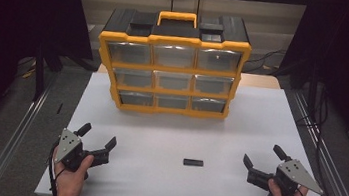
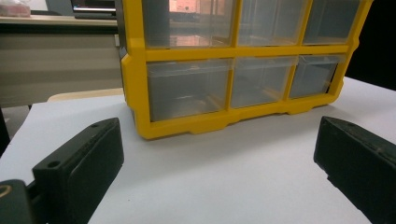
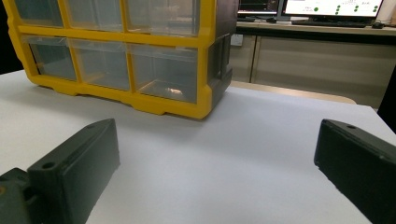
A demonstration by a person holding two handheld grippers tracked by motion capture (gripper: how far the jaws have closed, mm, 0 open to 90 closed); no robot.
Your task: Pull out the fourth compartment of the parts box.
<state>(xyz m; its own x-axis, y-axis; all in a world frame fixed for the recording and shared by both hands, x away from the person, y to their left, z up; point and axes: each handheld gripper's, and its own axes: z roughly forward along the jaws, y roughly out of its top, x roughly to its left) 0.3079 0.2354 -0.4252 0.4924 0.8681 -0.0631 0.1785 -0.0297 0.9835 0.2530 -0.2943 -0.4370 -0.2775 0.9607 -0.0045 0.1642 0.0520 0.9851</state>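
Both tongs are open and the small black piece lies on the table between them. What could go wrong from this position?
1. The small black piece lies flat and low on the white table, so the right tongs or left tongs may push it away instead of gripping it.
2. The drawers of the yellow organizer appear shut; pulling one with a single hand may drag the whole organizer forward.

We find no text, label, brand or number that can be read. The monitors [image 3: 308,8] behind the table show bright windows with small dots, but any writing there is too small and blurred for us to read.
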